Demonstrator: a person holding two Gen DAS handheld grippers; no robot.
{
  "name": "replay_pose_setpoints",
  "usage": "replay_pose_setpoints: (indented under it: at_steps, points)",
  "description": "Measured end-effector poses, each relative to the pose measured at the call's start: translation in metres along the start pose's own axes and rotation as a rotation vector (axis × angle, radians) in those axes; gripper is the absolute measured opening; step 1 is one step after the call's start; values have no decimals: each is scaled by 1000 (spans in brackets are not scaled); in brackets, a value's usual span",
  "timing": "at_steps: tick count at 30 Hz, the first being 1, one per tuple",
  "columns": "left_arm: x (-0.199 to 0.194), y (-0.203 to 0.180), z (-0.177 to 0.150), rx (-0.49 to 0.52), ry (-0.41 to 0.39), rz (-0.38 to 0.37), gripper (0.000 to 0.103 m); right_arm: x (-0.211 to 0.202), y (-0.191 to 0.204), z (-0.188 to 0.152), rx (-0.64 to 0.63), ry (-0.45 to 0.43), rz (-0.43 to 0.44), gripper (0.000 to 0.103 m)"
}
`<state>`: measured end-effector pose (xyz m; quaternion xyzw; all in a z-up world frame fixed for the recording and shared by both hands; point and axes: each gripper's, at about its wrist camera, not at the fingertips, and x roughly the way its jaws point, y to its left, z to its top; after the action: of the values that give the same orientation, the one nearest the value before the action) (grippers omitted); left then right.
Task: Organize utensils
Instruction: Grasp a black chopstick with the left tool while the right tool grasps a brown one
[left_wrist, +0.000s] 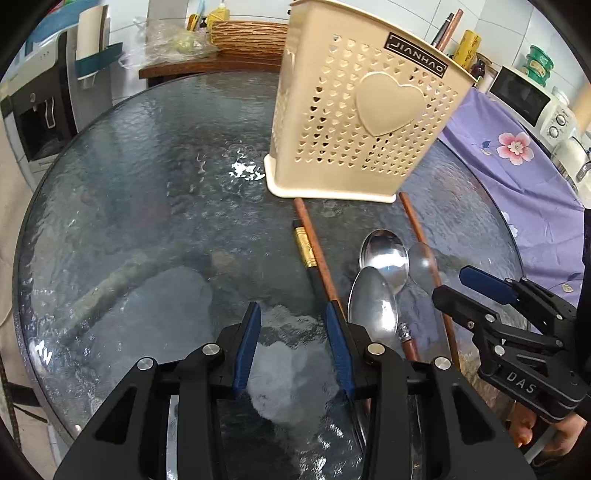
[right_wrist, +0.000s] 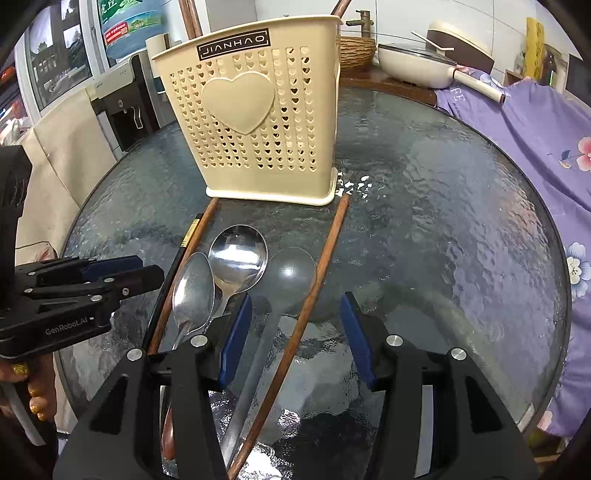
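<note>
Jaws of left gripper part-open over bare glass, nothing between the blue pads, right pad just beside the near ends of the chopsticks. Jaws of right gripper also part-open, straddling the grey long-handled plastic spoon and the reddish-brown wooden chopstick, pads apart from both.

Utensils laid out on the round textured-glass worktop, near side of the cream perforated plastic utensil holder with a raised heart: second reddish-brown wooden chopstick and black chopstick with a gold band far left, then narrow steel spoon overlapping the handle of the round-bowled steel spoon, then grey spoon and right-hand chopstick. Holder upright at the far side, a few sticks already standing inside.

Risks, as judged: closing the right jaws now likely to catch spoon handle and chopstick together, one slipping free on the lift. Smooth glass offering little grip, thin chopsticks prone to rolling or skidding away from a pad. Left jaws closing here likely to meet only glass, or nudge the two left chopsticks apart. Grippers near each other, so a collision possible over the crowded spoons.
</note>
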<state>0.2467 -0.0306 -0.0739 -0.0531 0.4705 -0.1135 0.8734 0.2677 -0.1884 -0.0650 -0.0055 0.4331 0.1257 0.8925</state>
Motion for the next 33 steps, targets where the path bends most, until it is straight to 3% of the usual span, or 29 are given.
replay_pose_setpoints:
  at_steps: [4,10,18,27,33]
  points:
    - [0,-2,0,-9,-1,-23,36,0,-2,0,2,3,1,50]
    - [4,-13,0,32,-4,24,36,4,-5,2,7,7,-15,50]
    - [13,-26,7,126,2,152,36,6,-15,14,38,14,-22,50]
    - [16,-16,18,107,5,144,31,28,-23,39,87,50,-51,50]
    - [20,-14,24,108,4,161,24,49,-34,57,174,71,-92,34]
